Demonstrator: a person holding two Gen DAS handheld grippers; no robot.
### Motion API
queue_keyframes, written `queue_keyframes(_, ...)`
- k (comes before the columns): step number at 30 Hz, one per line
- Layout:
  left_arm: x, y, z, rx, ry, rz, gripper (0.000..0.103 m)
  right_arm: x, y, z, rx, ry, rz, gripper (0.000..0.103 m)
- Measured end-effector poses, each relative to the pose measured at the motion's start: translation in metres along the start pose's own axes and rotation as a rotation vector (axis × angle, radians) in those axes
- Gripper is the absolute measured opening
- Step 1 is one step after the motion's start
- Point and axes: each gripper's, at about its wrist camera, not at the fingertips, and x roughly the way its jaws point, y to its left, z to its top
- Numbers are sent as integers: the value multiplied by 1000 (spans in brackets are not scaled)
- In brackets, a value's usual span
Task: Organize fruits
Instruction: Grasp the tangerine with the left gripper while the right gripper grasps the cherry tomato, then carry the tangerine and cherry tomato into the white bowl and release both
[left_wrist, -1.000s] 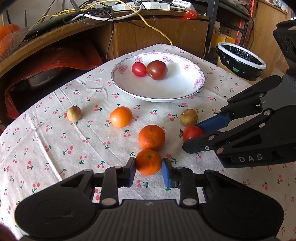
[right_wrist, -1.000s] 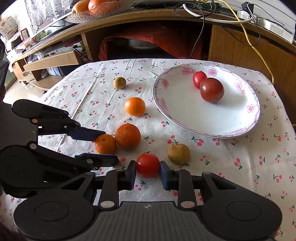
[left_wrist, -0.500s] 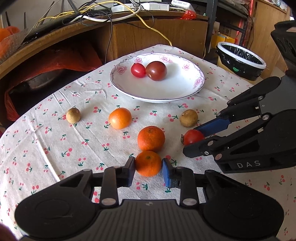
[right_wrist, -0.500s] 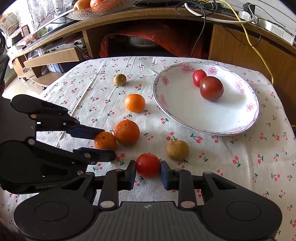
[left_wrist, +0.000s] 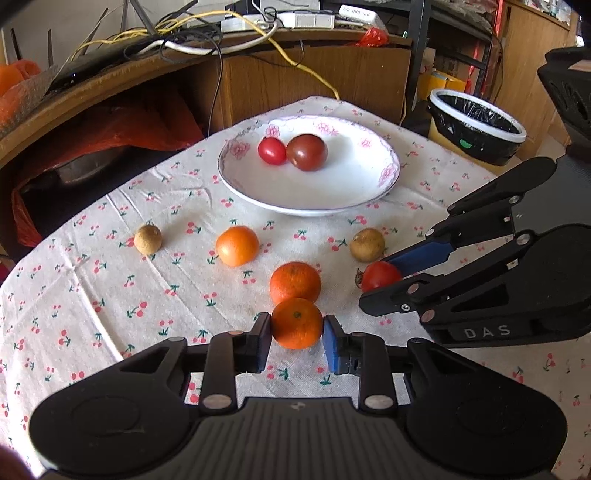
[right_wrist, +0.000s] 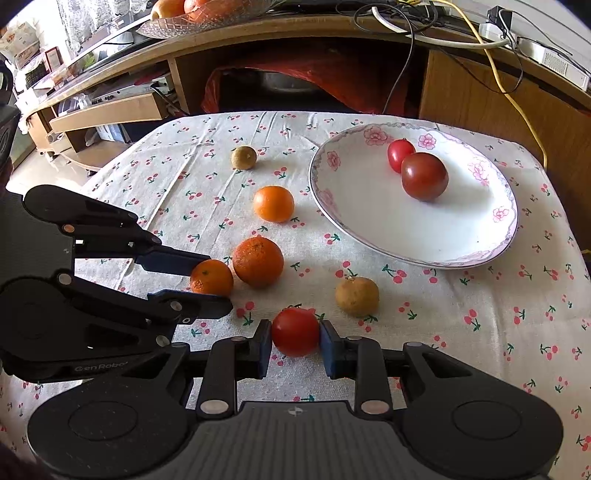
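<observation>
My left gripper (left_wrist: 297, 338) is shut on a small orange (left_wrist: 297, 324), held just above the cloth; it also shows in the right wrist view (right_wrist: 211, 277). My right gripper (right_wrist: 295, 341) is shut on a red tomato (right_wrist: 295, 331), also seen in the left wrist view (left_wrist: 380, 276). A white flowered plate (left_wrist: 354, 192) holds a small red tomato (left_wrist: 271, 150) and a dark tomato (left_wrist: 306, 152). On the cloth lie a large orange (left_wrist: 294, 282), another orange (left_wrist: 237, 246) and two brown longans (left_wrist: 367, 244) (left_wrist: 147, 239).
The table has a white cherry-print cloth (left_wrist: 92, 295). A wooden desk with cables (left_wrist: 258, 55) stands behind it. A bin with a black liner (left_wrist: 476, 125) stands at the right. A glass bowl of fruit (right_wrist: 207, 11) sits on the desk.
Both grippers have lifted slightly with their fruit; the small orange and the red tomato now sit higher between the pads. The other fruit has not moved.
</observation>
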Motion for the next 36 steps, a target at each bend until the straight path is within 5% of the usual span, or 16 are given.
queue_keyframes(26, 5, -7, 68, 6, -130, 41, 37, -26, -29, 27, 86, -146, -89, 24)
queue_keyframes(36, 35, -1, 81, -27, -107, 31, 37, -21, -59, 43, 164, -172, -135, 24)
